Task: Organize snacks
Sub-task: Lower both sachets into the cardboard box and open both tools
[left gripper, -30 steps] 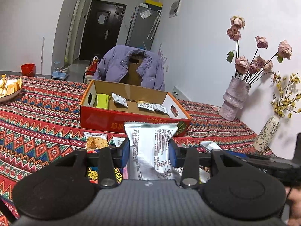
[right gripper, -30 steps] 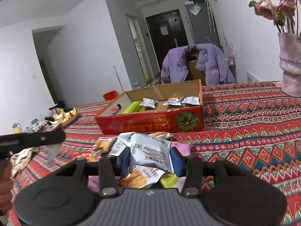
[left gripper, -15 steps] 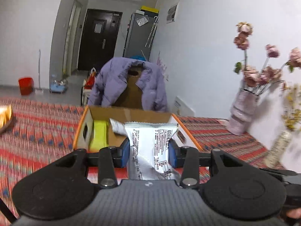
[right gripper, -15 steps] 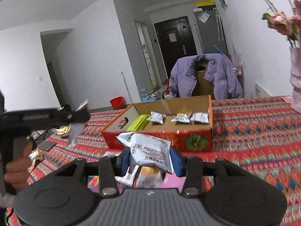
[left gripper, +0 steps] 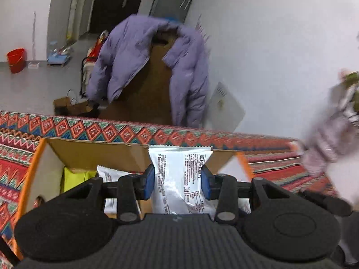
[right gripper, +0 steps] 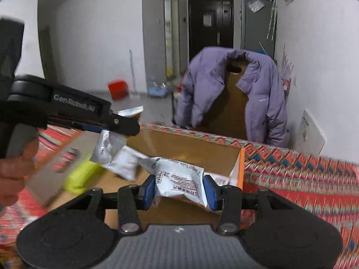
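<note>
Both tongs are over the cardboard box (right gripper: 179, 148): left tongs (left gripper: 178, 181) clamp a silver snack packet (left gripper: 179, 179), right tongs (right gripper: 179, 189) grip a white packet (right gripper: 179, 179). Box contents mostly hidden, blurred; vase (left gripper: 325, 134) smeared.

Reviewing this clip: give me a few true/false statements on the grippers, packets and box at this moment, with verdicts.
1. The left gripper is clamped on a white packet. True.
2. The right gripper is empty. False: it grips a white packet.
3. The box is closed. False: it is open, with packets inside.
4. A purple jacket hangs beyond the table. True.
</note>
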Motion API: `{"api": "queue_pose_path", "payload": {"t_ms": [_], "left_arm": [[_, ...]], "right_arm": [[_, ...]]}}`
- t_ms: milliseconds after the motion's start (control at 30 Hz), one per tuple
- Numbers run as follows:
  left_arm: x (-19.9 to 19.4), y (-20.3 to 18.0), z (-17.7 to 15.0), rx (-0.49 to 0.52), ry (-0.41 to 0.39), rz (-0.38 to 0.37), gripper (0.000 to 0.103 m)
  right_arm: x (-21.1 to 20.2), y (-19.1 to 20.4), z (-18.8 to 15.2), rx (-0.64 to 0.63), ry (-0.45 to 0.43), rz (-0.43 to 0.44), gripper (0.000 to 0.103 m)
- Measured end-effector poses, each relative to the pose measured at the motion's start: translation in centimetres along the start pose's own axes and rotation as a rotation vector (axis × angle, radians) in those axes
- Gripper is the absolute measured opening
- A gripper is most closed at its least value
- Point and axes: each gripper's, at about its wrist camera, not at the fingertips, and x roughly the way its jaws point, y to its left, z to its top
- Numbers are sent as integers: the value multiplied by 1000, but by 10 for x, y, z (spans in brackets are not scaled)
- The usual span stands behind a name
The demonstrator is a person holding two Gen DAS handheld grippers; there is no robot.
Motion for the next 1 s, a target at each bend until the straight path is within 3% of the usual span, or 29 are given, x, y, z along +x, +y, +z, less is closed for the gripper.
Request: {"api": "queue_pose_path", "payload": {"t_ms": [33, 100, 167, 233, 267, 500, 633, 733, 1000], "left_arm": [[13, 2, 2, -9, 25, 10, 44], [39, 8, 4, -56, 77, 49, 54], [53, 13, 2, -67, 98, 51, 63], [53, 19, -2, -51, 97, 49, 74], [51, 20, -4, -39, 88, 54, 74], [21, 31, -4, -22, 68, 76, 74], [-15, 29, -2, 16, 50, 73, 75], [-48, 26, -8, 85, 22, 75, 81], [-167, 35, -76, 154, -86, 119, 89]], "right_arm": [[15, -1, 5, -15, 19, -14, 48], [39, -4, 11, -22, 43, -42, 66], [57, -11, 16, 10, 84, -62, 69], [56, -16, 19, 39, 69, -32, 74], [56, -17, 20, 42, 62, -25, 78], [44, -23, 24, 56, 85, -11, 78], [17, -24, 30, 83, 57, -15, 80], [-14, -21, 29, 92, 39, -10, 87], [-123, -6, -13, 95, -20, 29, 94]]}}
